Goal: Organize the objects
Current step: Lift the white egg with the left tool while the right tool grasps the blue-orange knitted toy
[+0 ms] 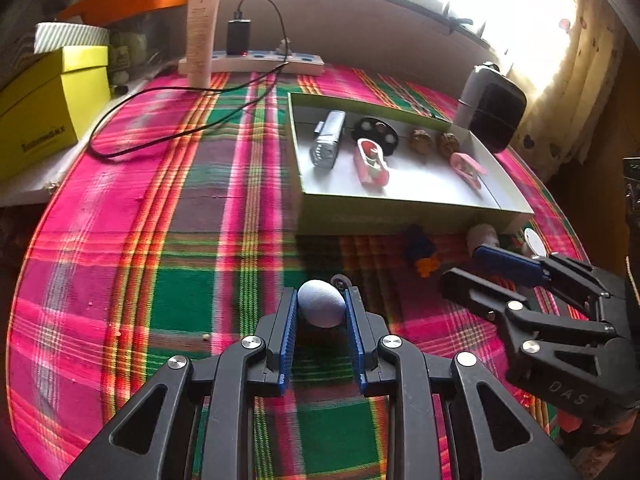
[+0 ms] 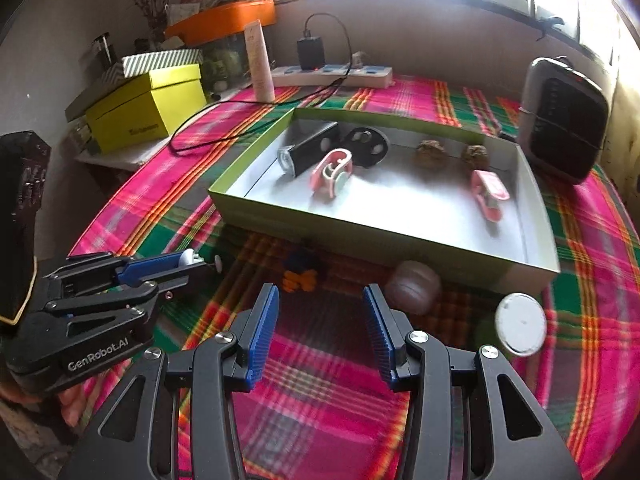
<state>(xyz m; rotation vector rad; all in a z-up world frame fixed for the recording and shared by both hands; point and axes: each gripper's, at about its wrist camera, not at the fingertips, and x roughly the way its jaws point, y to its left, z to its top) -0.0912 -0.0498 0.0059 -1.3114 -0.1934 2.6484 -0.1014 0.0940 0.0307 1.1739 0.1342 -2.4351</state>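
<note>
My left gripper [image 1: 321,295] is shut on a pale grey-blue egg-shaped object [image 1: 322,308], held above the plaid cloth. In the right wrist view the left gripper [image 2: 192,261] shows at the left, with the pale object [image 2: 188,258] at its tip. My right gripper [image 2: 320,294] is open with nothing between its pads, and it hangs at the right in the left wrist view [image 1: 462,264]. A shallow green-sided box [image 2: 360,240] holds a silver-black device [image 2: 306,154], a black disc [image 2: 368,146], two pink clips and two walnuts. Before it lie a blue-orange toy [image 2: 300,270], a brown round thing [image 2: 414,286] and a white disc [image 2: 520,324].
A yellow box [image 2: 148,110] stands at the back left beside an orange-lidded container [image 2: 224,16]. A power strip [image 2: 332,74] with a charger, a cable [image 1: 168,128] and an upright tube [image 2: 260,64] line the back. A black-and-silver appliance [image 2: 564,120] stands at the box's right.
</note>
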